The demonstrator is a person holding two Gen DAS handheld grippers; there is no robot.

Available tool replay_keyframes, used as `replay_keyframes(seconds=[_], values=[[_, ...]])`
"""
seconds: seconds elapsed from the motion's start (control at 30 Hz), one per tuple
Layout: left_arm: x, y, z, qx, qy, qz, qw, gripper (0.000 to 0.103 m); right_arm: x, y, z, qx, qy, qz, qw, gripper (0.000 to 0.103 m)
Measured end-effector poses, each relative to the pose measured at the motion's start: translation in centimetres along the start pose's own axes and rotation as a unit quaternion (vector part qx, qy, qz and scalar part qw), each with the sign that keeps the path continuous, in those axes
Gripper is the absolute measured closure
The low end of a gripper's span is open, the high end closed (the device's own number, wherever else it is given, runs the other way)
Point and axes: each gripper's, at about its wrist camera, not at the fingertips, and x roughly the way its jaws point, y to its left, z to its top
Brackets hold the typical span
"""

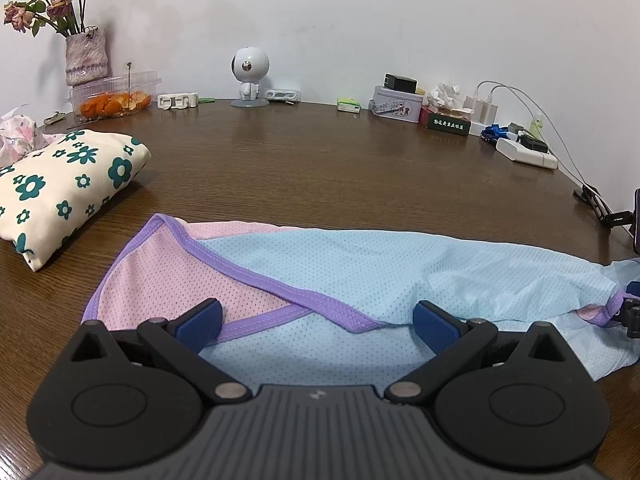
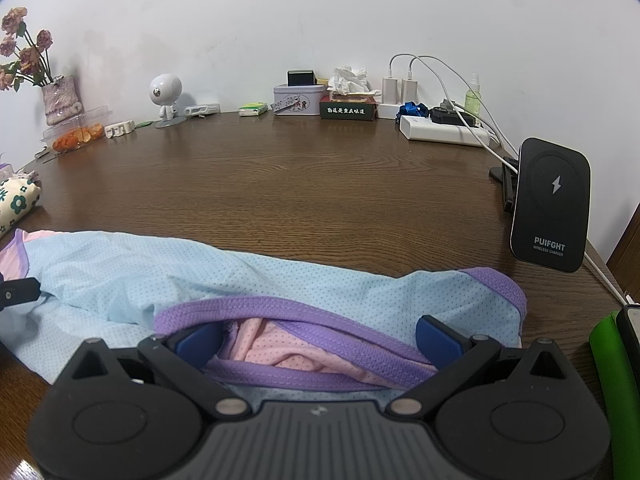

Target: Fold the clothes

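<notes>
A light-blue and pink mesh garment with purple trim lies across the near part of the brown table. My left gripper is open low over its left end, blue pads either side of the purple trim. My right gripper is open at the garment right end, where bunched pink fabric and a purple band sit between the pads. Each gripper's black tip shows at the edge of the other view.
A folded cream cloth with green flowers lies at the left. Along the back wall stand a vase of dried roses, a box of orange peel, a white robot figure, tins and chargers. A black wireless charger stands at the right.
</notes>
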Motion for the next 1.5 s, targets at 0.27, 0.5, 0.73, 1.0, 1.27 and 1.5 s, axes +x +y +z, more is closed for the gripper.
replay_keyframes(seconds=[0.27,0.5,0.73,1.0,1.27,1.5], values=[[-0.4,0.2,0.0,-0.013,-0.003,0.001,0.9999,0.000,0.0,0.0,0.0,0.000,0.000,-0.001,1.000,0.000],[-2.9,2.3,1.4,-0.032,-0.022,0.085,0.9957,0.000,0.0,0.1,0.0,0.000,0.000,-0.001,1.000,0.000],[-3.7,4.3,1.6,-0.031,-0.008,0.166,0.9856,0.000,-0.5,0.0,-0.1,-0.007,-0.007,-0.003,1.000,0.002],[-3.6,4.9,1.4,-0.044,-0.002,0.196,0.9795,0.000,-4.0,1.2,0.2,-0.047,-0.068,0.022,0.996,0.012],[-3.5,5.0,1.3,-0.041,-0.002,0.202,0.9785,0.000,-2.9,0.6,-0.1,-0.034,-0.023,0.045,0.998,0.024],[-2.9,5.1,1.5,-0.052,-0.005,0.195,0.9794,0.000,-5.0,-3.0,-0.3,0.039,-0.038,0.032,0.998,0.015]])
